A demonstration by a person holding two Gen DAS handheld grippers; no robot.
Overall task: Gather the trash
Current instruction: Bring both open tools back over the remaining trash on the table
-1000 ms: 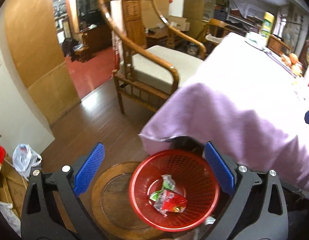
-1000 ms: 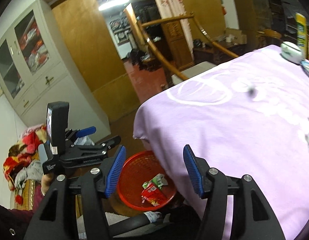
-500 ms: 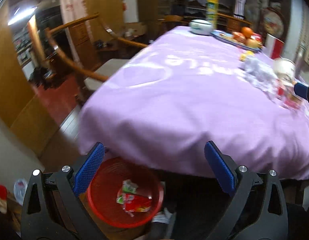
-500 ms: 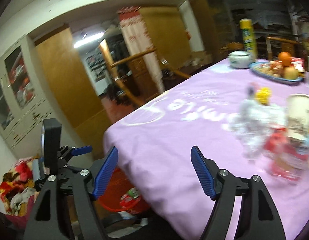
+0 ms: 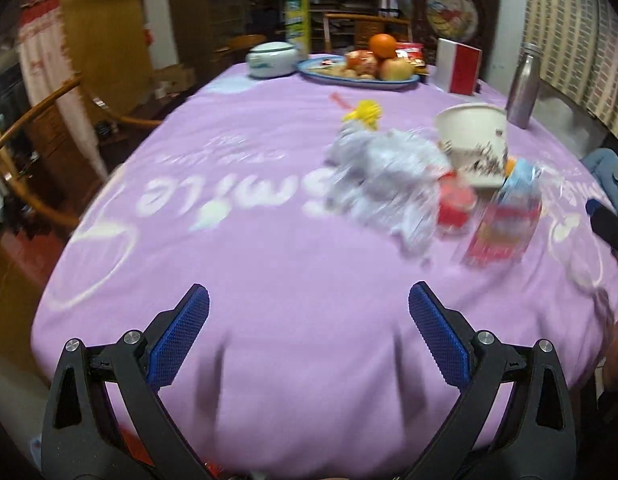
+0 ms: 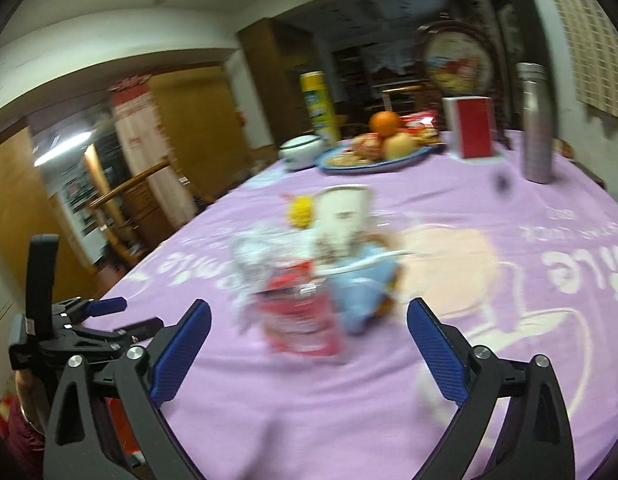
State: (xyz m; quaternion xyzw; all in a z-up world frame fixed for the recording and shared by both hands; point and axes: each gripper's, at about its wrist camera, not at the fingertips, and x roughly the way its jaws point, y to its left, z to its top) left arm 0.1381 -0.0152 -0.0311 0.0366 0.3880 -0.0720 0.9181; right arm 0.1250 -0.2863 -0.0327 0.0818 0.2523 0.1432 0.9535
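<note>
Left gripper [image 5: 309,316]: nearest the lens; blue pads spread wide, nothing between them, poised over the near edge of the table. Judged ready to take a piece.
Right gripper [image 6: 309,324]: also spread wide and empty, aimed straight at the trash heap, which sits framed between its fingers though well short of contact. Judged the likelier one to grasp first.
Tablecloth [image 5: 245,264]: lilac, draped over the near edge; white lettering reads "smile", seen upside down from this side. Smaller script above it is too blurred to read.
Trash heap: the task's things, gathered right of centre on the cloth. Red wrapper [image 6: 305,320] at the front, printing unreadable; crumpled clear plastic [image 5: 385,176] to its left; blue packet [image 6: 365,292] to its right.
Paper cup [image 5: 471,140]: upright just behind the heap, dark pattern on its wall; touching the heap or not, cannot tell.
Yellow scrap [image 5: 365,114]: just beyond the plastic.
Steel bottle [image 5: 523,88]: upright, far right, apart from the heap; judged not trash.
Fruit plate [image 5: 309,70]: far edge, holding an orange and apples.
Red-and-white box [image 5: 459,66]: upright beside the plate.
Yellow can [image 5: 297,14]: farthest; label illegible.
</note>
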